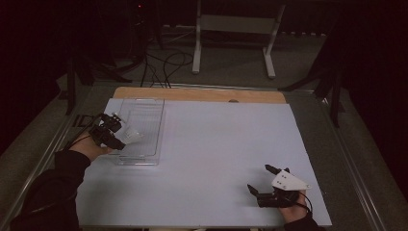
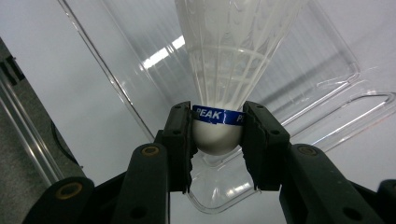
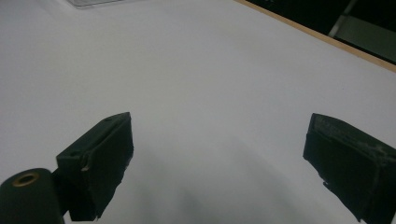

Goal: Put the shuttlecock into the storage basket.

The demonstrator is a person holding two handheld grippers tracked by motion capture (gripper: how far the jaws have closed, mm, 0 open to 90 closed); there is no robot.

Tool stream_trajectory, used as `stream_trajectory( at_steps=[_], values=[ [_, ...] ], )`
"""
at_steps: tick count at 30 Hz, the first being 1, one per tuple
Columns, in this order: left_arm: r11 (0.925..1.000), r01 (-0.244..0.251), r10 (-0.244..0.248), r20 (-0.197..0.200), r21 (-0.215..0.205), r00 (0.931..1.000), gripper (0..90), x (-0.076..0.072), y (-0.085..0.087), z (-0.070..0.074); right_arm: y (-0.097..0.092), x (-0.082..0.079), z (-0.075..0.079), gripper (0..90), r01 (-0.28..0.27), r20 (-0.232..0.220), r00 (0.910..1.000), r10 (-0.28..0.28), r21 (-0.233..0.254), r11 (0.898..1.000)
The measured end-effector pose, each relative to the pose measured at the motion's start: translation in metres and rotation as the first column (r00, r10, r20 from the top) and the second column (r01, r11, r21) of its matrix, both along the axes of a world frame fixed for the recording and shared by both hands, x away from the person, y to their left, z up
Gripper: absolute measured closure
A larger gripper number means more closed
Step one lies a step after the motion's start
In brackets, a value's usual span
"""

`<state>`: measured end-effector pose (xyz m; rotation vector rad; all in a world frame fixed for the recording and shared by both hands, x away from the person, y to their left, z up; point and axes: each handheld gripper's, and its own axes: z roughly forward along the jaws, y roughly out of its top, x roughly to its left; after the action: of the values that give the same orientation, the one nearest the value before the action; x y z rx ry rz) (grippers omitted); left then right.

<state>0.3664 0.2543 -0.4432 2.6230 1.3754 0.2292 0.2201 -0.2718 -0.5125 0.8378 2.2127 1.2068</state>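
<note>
— What has the left claw (image 2: 217,135) got?

— A shuttlecock (image 2: 229,60). Its two black jaws are clamped on the rounded white base, one on each side, right at the blue band with white lettering. The white feather skirt flares away from the jaws, toward the top of the left claw view.

— And where is that over the surface (image 1: 216,159)?

— In the high view the left claw (image 1: 115,136) sits at the left side of the white surface, over the near part of a clear plastic tray (image 1: 153,126). The shuttlecock (image 1: 131,135) shows there as a pale shape just past the jaws, inside the tray's outline. In the left claw view the tray's (image 2: 322,84) see-through walls and ridges lie behind and beneath the shuttlecock. I cannot tell whether the skirt touches the tray.

— The right claw (image 1: 262,179)?

— Down at the near right of the surface, well apart from the tray, in the person's right hand (image 1: 291,211). Its jaws stand wide apart with nothing between them; the right claw view (image 3: 217,158) has plain white surface in the gap. A corner of the tray (image 3: 93,3) peeks in at the top edge there.
</note>
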Motion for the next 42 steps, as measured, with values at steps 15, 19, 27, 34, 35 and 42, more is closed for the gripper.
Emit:
stream_trajectory(
  at_steps=[15,19,27,34,35,42],
  values=[
    [0.9995,-0.018,0.018,0.009,-0.028,0.9998,63.1,0.006,0.0,0.003,-0.002,0.0,0.001,8.3,0.008,0.008,0.9999,-0.008,0.0,1.0],
    [0.9991,-0.017,0.018,0.012,-0.04,0.9998,55.0,0.005,0.0,0.008,-0.002,-0.001,0.001,8.3,0.009,0.008,0.9999,-0.009,0.002,1.0],
    [0.9994,-0.007,0.007,0.013,-0.035,0.9999,36.8,-0.001,-0.001,0.013,-0.001,0.0,0.001,8.3,0.006,0.009,0.9999,-0.006,-0.001,1.0],
    [0.9973,-0.003,0.005,0.014,-0.073,0.9999,21.3,-0.004,-0.002,0.019,-0.001,-0.001,0.002,8.3,0.006,0.009,0.9999,-0.006,-0.002,1.0],
    [0.9966,0.005,-0.005,0.006,-0.082,1.0,16.8,-0.005,-0.002,0.02,-0.001,-0.001,0.002,8.3,0.006,0.01,0.9999,-0.006,-0.003,1.0],
    [0.9948,0.029,-0.029,-0.007,-0.098,0.9995,0.6,-0.006,-0.004,0.019,-0.001,-0.001,0.002,8.3,0.006,0.009,0.9999,-0.006,-0.002,1.0]
  ],
)
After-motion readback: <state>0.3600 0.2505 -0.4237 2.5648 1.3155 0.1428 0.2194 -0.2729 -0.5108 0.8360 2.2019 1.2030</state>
